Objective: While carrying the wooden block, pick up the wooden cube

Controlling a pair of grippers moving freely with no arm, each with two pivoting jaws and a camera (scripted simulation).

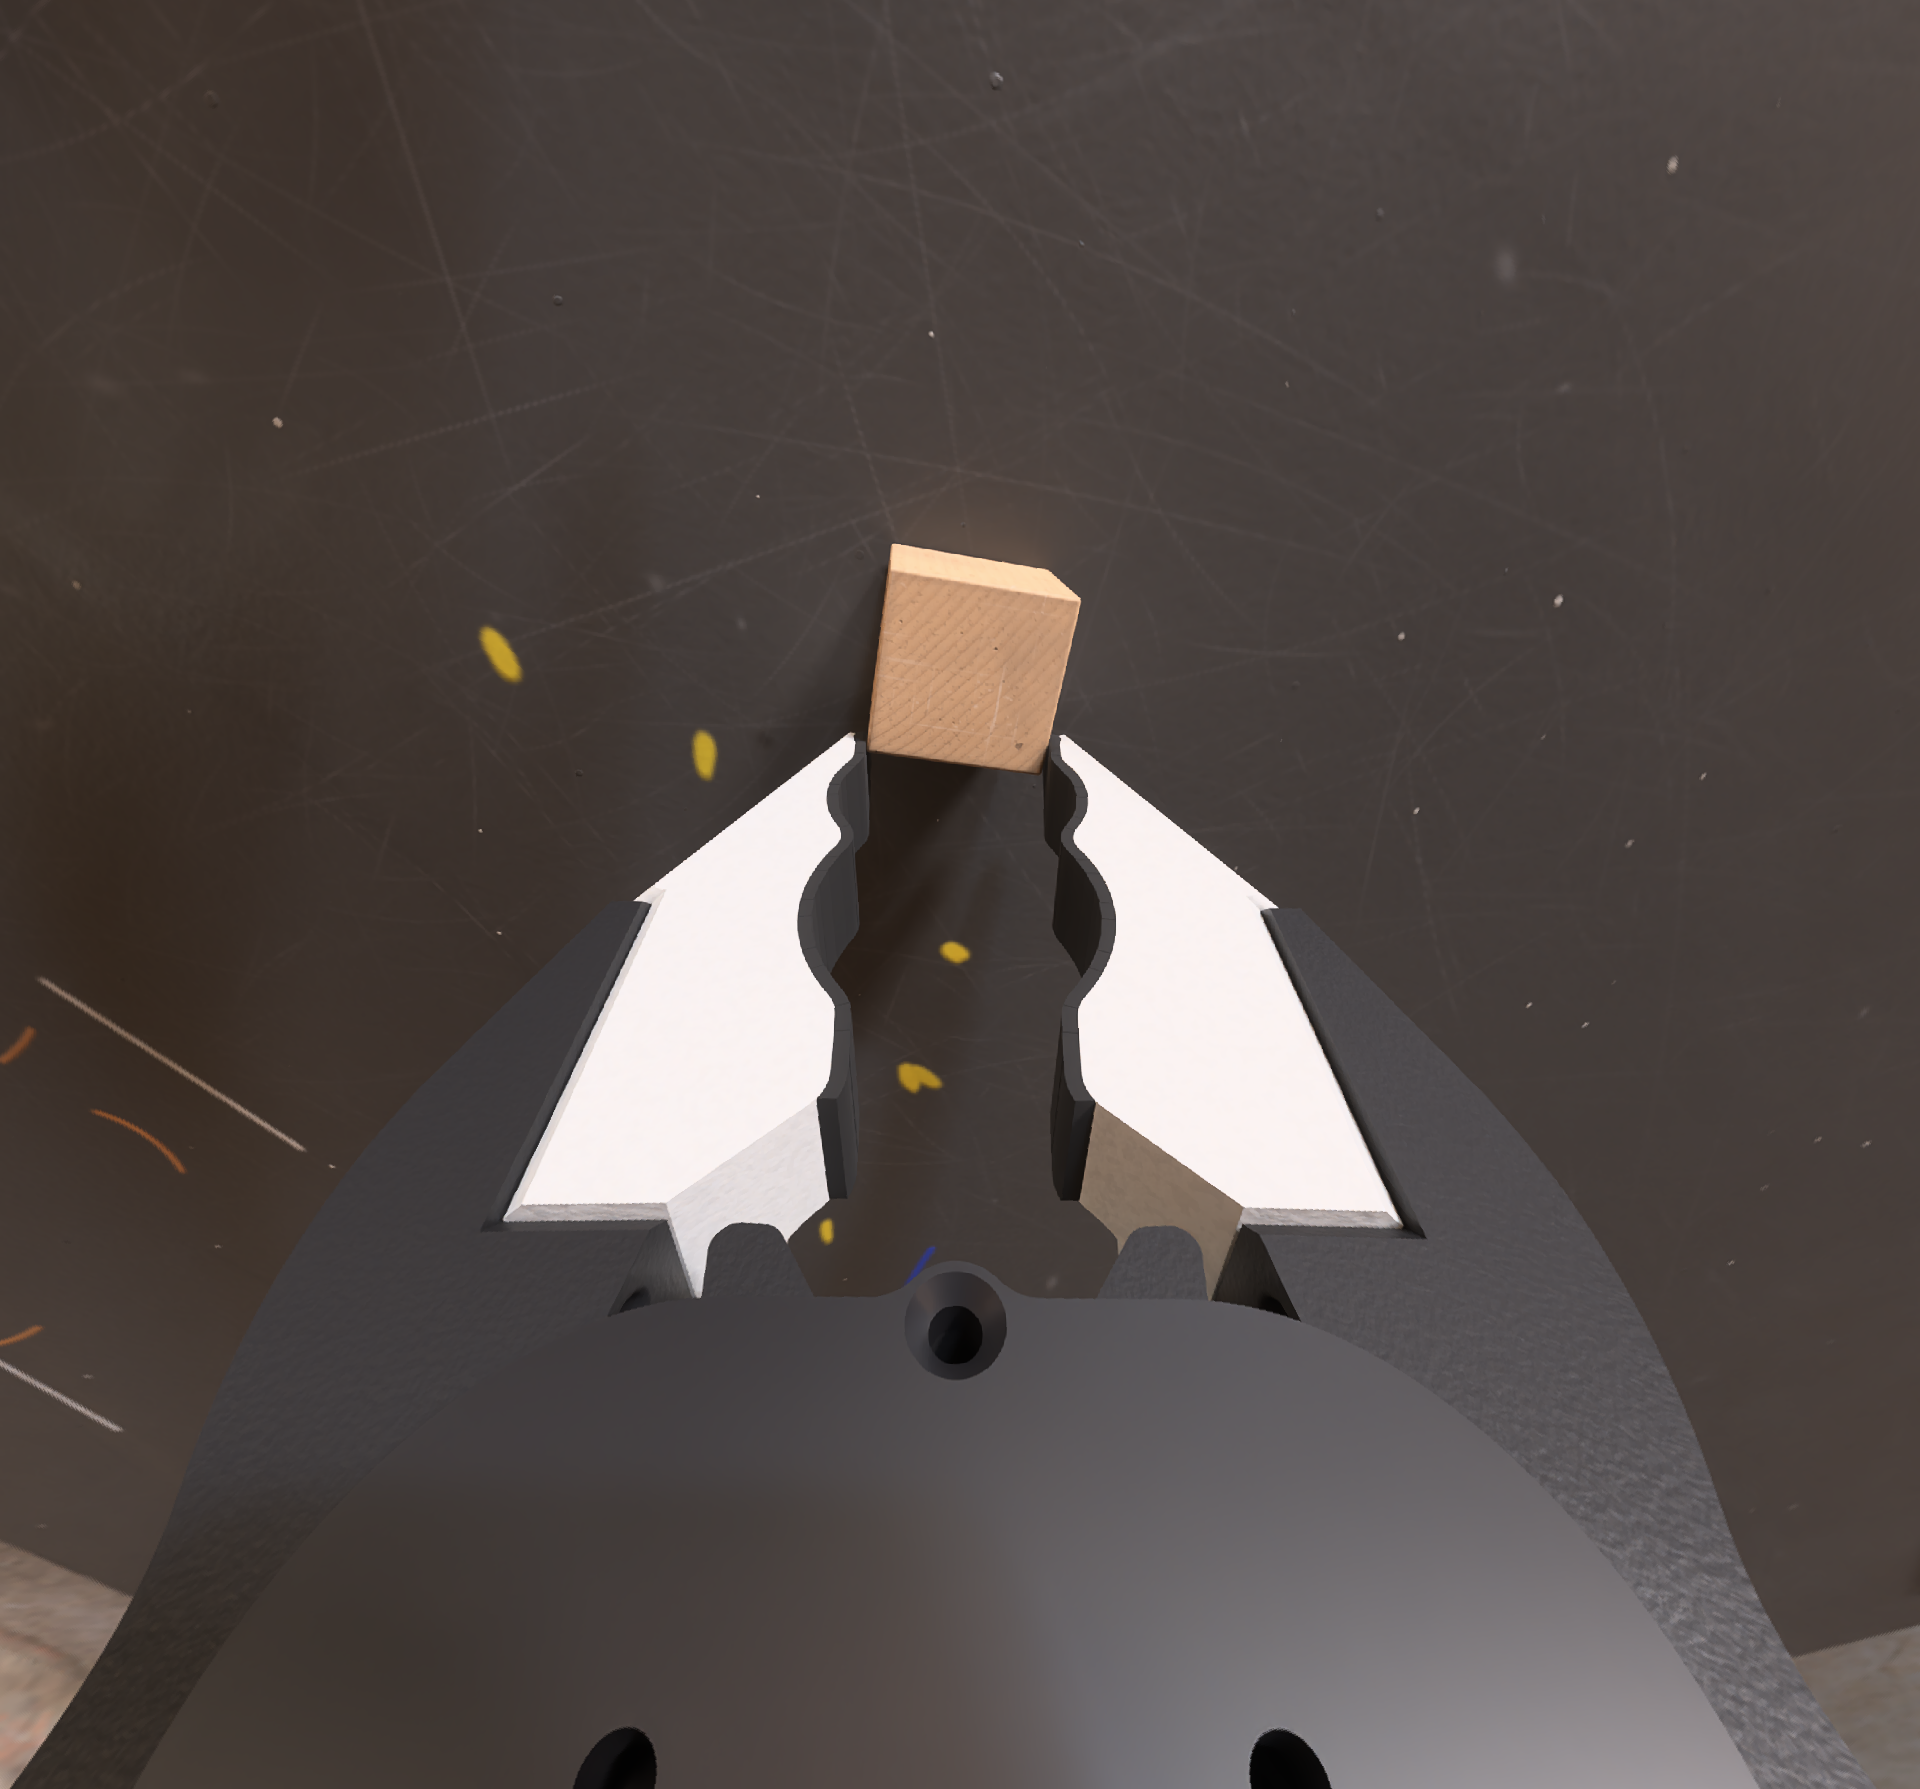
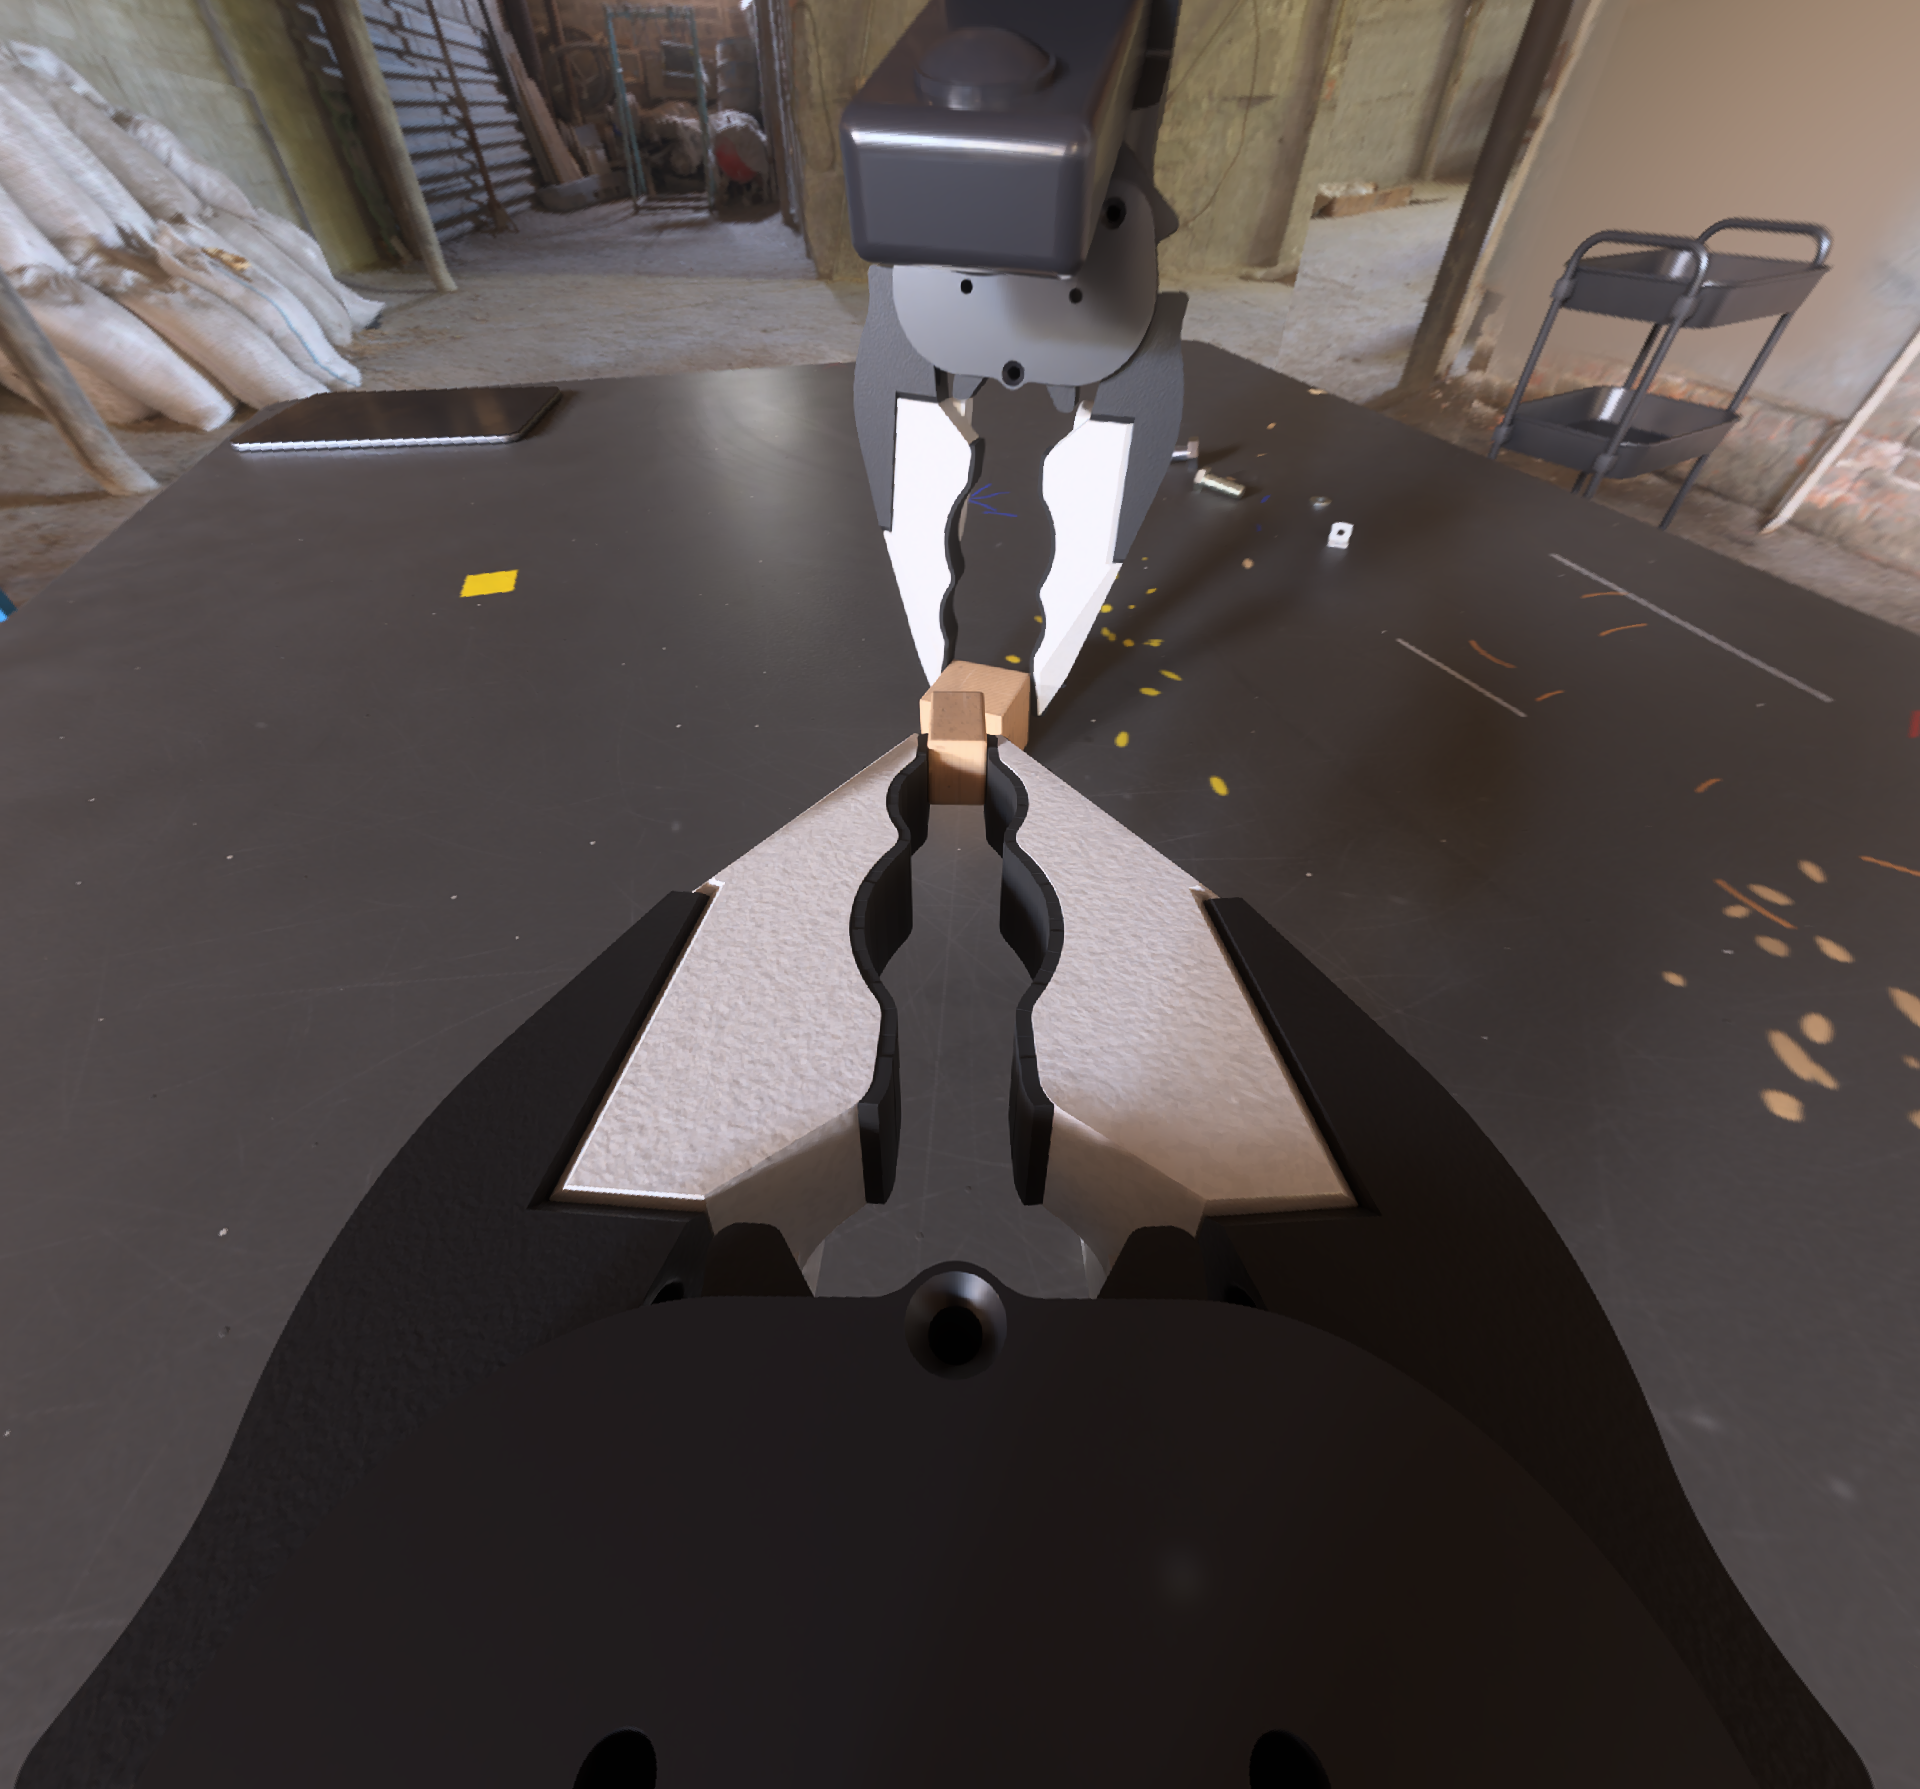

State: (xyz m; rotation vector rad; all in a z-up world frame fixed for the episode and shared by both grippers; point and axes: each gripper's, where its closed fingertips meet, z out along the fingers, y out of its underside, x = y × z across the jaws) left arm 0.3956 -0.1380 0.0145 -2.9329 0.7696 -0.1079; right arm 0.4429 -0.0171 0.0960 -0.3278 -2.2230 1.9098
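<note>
My right gripper [image 2: 957, 771] is clamped on the small wooden block [image 2: 956, 750], which sits pinched between the very tips of its two fingers, above the dark, scratched table [image 2: 416, 804]. Just beyond it, nearly touching in my right wrist view, lies the larger wooden cube [image 2: 1010, 700], partly hidden behind the block. My left gripper [image 2: 987, 674] comes down at it from the far side, fingers spread and pointing toward me, the tips on either side of the cube. In my left wrist view, the left gripper [image 1: 956, 747] is parted, and the wooden cube [image 1: 971, 664] rests on the table [image 1: 416, 285] right at the fingertips, filling the gap between them; I cannot tell whether the pads actually press it. Yellow paint flecks [image 1: 500, 653] dot the surface near the cube. Farther off sit a flat metal tray [image 2: 400, 418], a yellow square [image 2: 488, 583], some bolts [image 2: 1218, 481] and a grey trolley [image 2: 1662, 357].
</note>
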